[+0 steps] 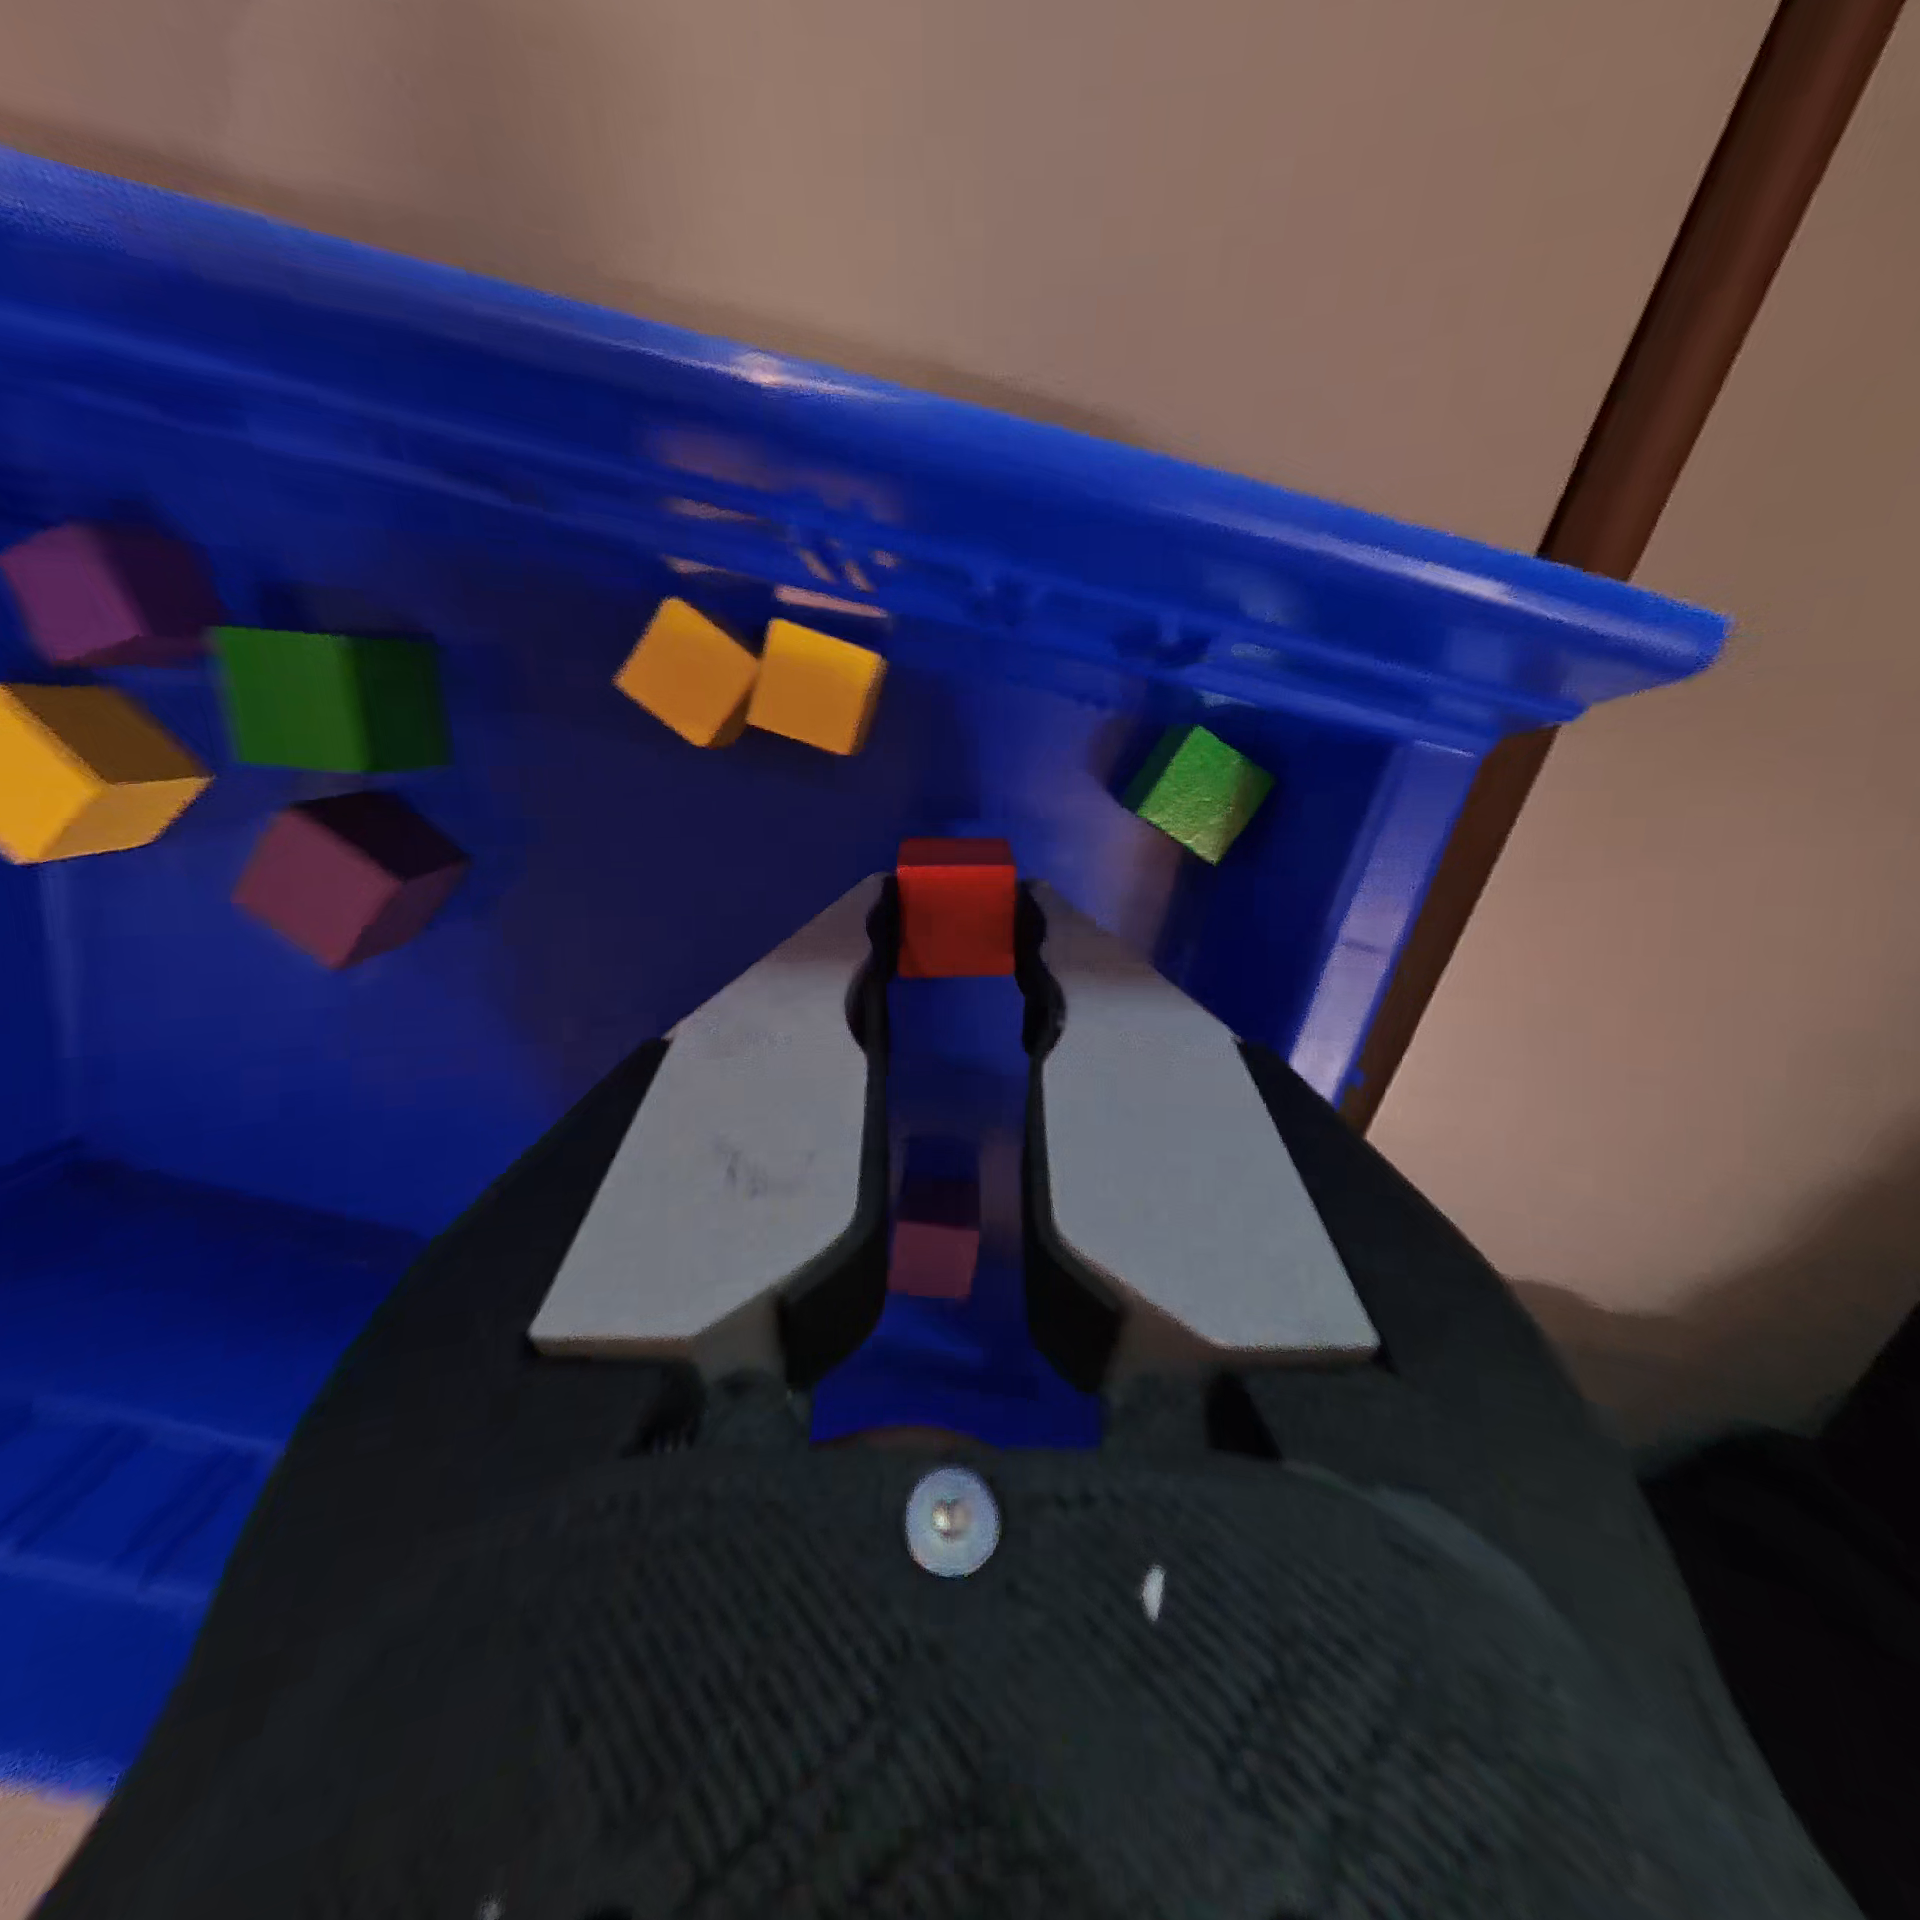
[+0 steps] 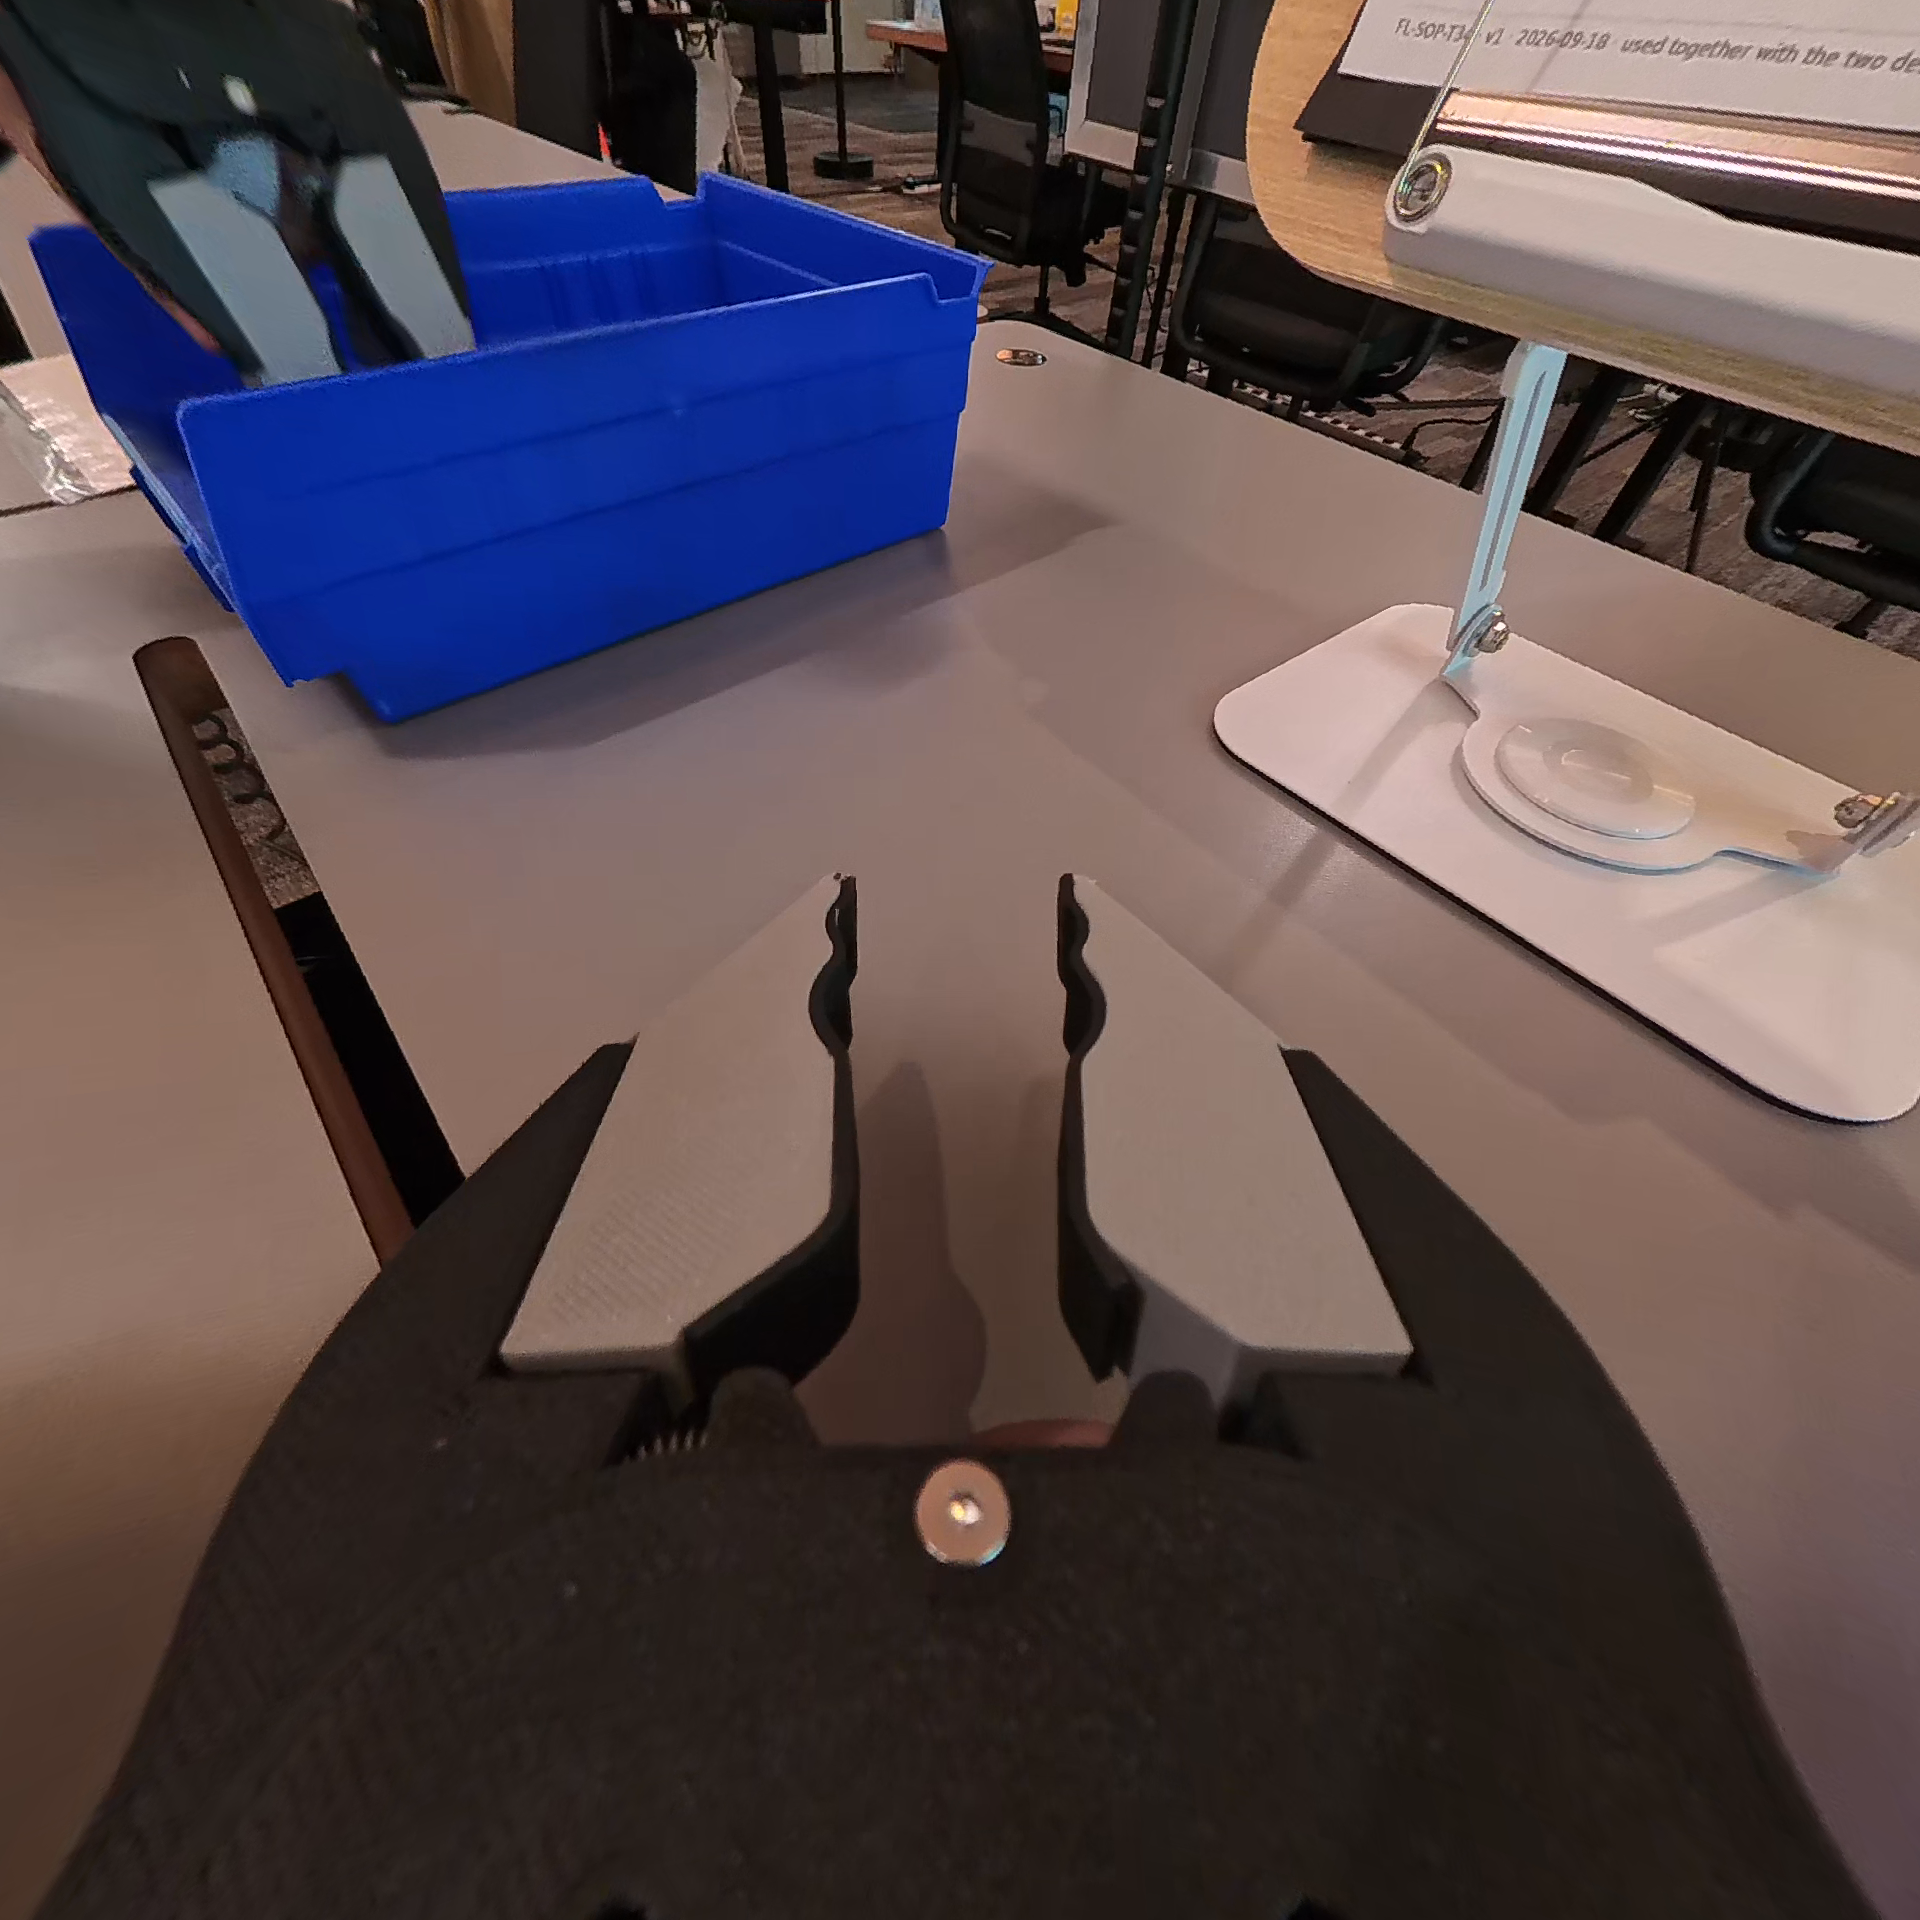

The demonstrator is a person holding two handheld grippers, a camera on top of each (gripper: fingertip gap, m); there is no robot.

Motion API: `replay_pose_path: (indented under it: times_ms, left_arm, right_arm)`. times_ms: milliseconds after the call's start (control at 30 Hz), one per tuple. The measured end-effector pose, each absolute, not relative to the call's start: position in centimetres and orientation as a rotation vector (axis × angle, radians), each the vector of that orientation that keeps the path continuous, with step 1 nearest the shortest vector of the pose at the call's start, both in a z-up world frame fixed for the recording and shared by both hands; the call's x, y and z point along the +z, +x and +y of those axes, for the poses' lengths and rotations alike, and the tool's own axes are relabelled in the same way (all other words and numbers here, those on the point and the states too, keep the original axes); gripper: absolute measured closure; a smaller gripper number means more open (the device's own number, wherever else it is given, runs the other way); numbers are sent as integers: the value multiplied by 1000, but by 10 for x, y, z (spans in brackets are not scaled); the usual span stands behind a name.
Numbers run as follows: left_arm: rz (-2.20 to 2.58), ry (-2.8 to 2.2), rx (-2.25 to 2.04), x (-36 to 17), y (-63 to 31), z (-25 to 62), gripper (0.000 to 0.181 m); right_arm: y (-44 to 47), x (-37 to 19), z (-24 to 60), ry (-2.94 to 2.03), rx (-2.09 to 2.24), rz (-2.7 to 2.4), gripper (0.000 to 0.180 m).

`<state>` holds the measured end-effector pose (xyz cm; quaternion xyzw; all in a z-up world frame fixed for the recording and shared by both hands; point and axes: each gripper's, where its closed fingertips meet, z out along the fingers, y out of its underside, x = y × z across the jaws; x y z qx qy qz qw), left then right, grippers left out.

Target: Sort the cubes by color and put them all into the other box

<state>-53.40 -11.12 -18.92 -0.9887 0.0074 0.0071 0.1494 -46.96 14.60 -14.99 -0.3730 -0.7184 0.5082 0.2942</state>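
In the left wrist view my left gripper (image 1: 954, 914) is shut on a red cube (image 1: 954, 909) inside a blue box (image 1: 1143, 540). Loose cubes lie on the box floor: two yellow (image 1: 748, 675), a third yellow (image 1: 83, 774), two green (image 1: 332, 698) (image 1: 1200, 792) and purple ones (image 1: 343, 878) (image 1: 99, 592). Another purple cube (image 1: 933, 1236) shows between my fingers. In the right wrist view my right gripper (image 2: 956, 904) is open and empty above the grey table (image 2: 935, 727). The left gripper (image 2: 301, 364) reaches down into the near blue box (image 2: 582, 520); a second blue box (image 2: 727, 249) stands behind it.
A white stand base (image 2: 1558, 831) with a tilted board (image 2: 1558, 208) above it sits on the table at the right. A dark table gap and edge strip (image 2: 260, 914) runs at the left. Office chairs (image 2: 997, 156) stand beyond the table.
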Motion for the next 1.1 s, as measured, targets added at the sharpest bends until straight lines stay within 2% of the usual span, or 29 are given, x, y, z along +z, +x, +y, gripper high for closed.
replay_pose_path:
  times_ms: [100,233,300,400,733,867,1100]
  left_arm:
    - [-109,-2684,148,-150,-552,-111,161]
    - [-274,-2296,273,-62,-566,-106,161]
    - [-246,-2118,290,-19,-553,-97,161]
    - [-102,-2028,316,11,-516,-67,161]
    - [266,-2083,150,-15,-423,81,161]
    - [382,-2071,224,-33,-416,110,161]
    - [578,-1972,277,-45,-395,132,161]
  right_arm:
    - [-470,-149,147,-992,1354,-1906,145]
    - [-469,-142,148,-979,1376,-1885,144]
    - [-468,-137,148,-970,1388,-1875,144]
    - [-464,-127,148,-968,1437,-1868,142]
    - [-425,-59,147,-857,1865,-1802,141]
    - [-405,-36,145,-842,2143,-1824,142]
    - [-393,-35,142,-963,2492,-1922,139]
